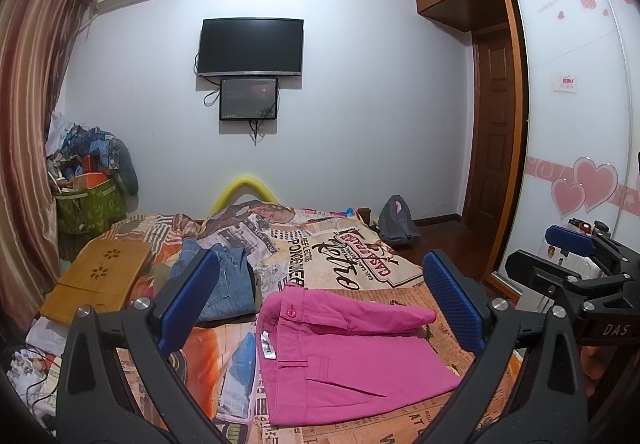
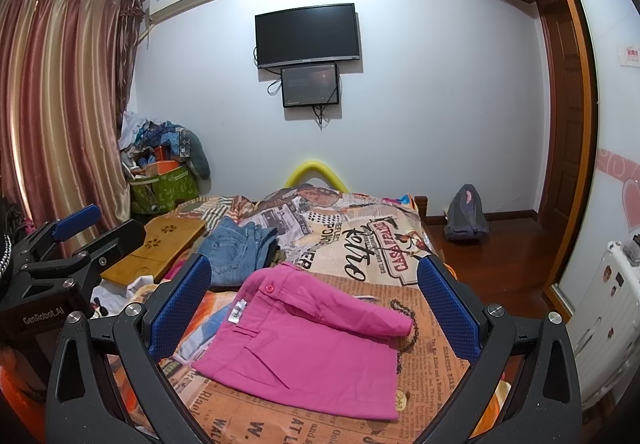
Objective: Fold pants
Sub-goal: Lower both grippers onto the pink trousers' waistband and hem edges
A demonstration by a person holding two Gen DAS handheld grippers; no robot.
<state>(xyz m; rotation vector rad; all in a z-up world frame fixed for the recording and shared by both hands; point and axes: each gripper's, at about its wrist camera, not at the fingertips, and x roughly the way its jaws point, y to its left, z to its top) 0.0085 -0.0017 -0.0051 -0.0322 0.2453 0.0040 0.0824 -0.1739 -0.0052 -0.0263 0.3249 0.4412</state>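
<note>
We hold both grippers above the near edge of the bed, and the pink pants (image 1: 348,356) lie flat on the printed bedspread (image 1: 360,256) straight ahead of us, already folded into a compact block. The waistband with its button (image 1: 291,312) sits at the far left corner of the block, and a folded-over flap runs from there toward the right, ending in a rounded tip (image 2: 400,322). The long axis of the block runs roughly from the waistband end, farther from us, toward the near hem, slanting a little to the right.

Our left gripper (image 1: 320,304) has its blue pads spread wide with nothing between them, and the pants show through the gap below it. Our right gripper (image 2: 316,308) is likewise spread wide and empty, framing the same cloth. Neither touches the fabric.

We judge the pants sit between the two tools: the waistband side lies nearer our left one, the flap's tip and the right edge nearer our right one. A stack of blue jeans (image 2: 240,248) lies just beyond the pink cloth on the left, and a wooden lap tray (image 2: 156,252) sits farther left
</note>
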